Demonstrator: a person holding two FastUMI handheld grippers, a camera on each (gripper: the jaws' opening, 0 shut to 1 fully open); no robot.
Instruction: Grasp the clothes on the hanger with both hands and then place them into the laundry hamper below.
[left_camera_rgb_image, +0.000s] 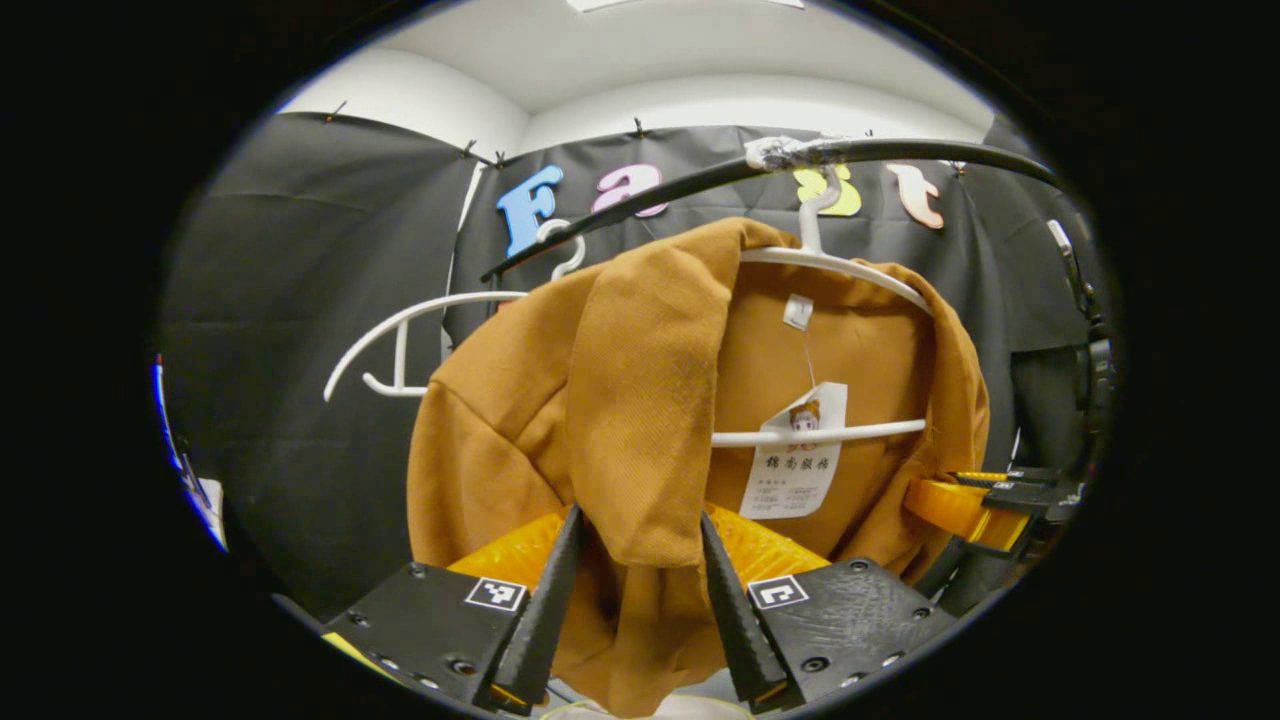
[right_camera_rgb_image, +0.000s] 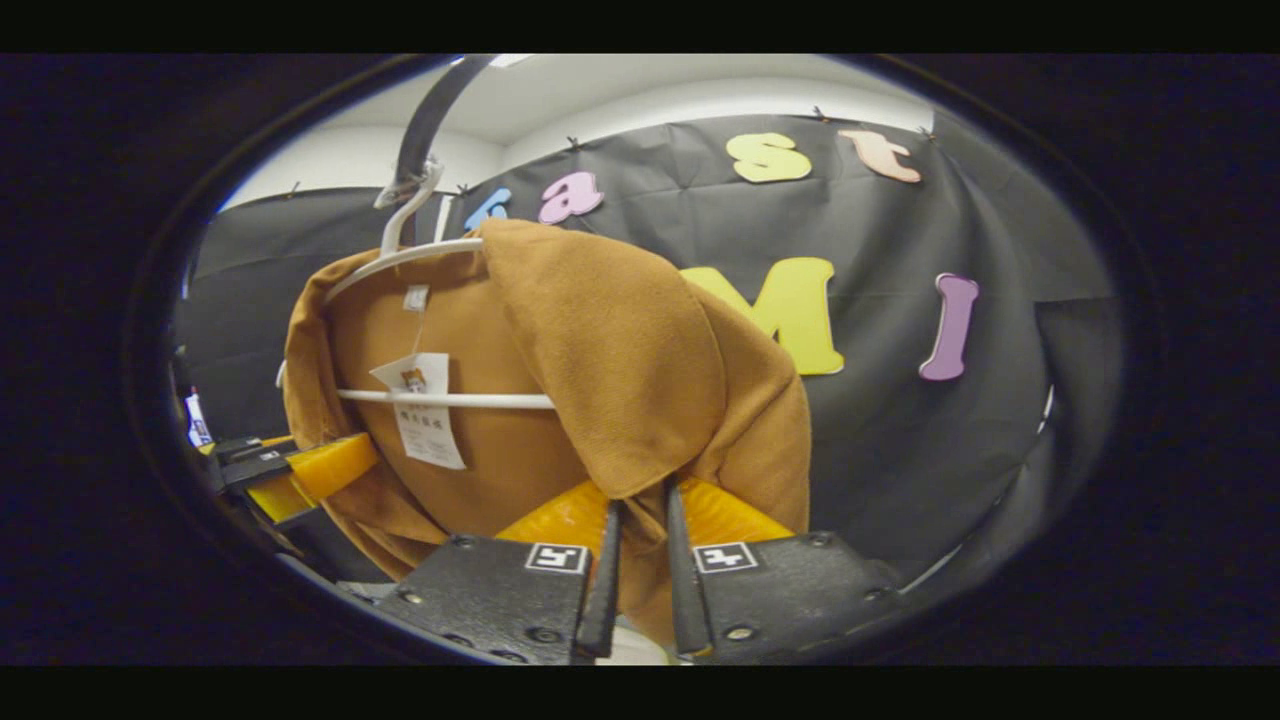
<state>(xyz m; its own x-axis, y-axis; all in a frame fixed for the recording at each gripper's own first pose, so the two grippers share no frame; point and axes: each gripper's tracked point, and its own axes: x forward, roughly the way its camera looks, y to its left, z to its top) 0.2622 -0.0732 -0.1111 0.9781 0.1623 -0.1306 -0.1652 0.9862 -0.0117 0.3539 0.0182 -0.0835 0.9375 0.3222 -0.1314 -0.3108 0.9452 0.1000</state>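
The brown corduroy-like fabric garment (left_camera_rgb_image: 640, 420) hangs on a white plastic hanger (left_camera_rgb_image: 850, 270) whose hook sits over a black curved rail (left_camera_rgb_image: 900, 152) at 12 o'clock in the left gripper view. Relative to the left hand-held gripper (left_camera_rgb_image: 640, 560), the garment lies directly ahead; one folded front panel drops from 12 o'clock down into the gap between the two black fingers. The fingers stand moderately apart, each close alongside an edge of the panel at its lower end; whether both press on the fabric cannot be told from this view. A white paper tag (left_camera_rgb_image: 795, 455) hangs inside the garment at 2 o'clock from this hand-held gripper, crossing the hanger's lower bar. A second white plastic hanger (left_camera_rgb_image: 400, 340), bare, hangs on the same rail at 10 o'clock. In the right gripper view, the same garment (right_camera_rgb_image: 600, 350) lies ahead at 12 o'clock from the right hand-held gripper (right_camera_rgb_image: 640, 560), with its other front panel falling between that hand-held gripper's black fingers. These fingers stand nearly together, narrowly parted, with the fabric passing down between them and touching both, so the panel is pinched. The left hand-held gripper's orange and black body (right_camera_rgb_image: 290, 465) appears at 9 o'clock in this view, against the garment's far edge.
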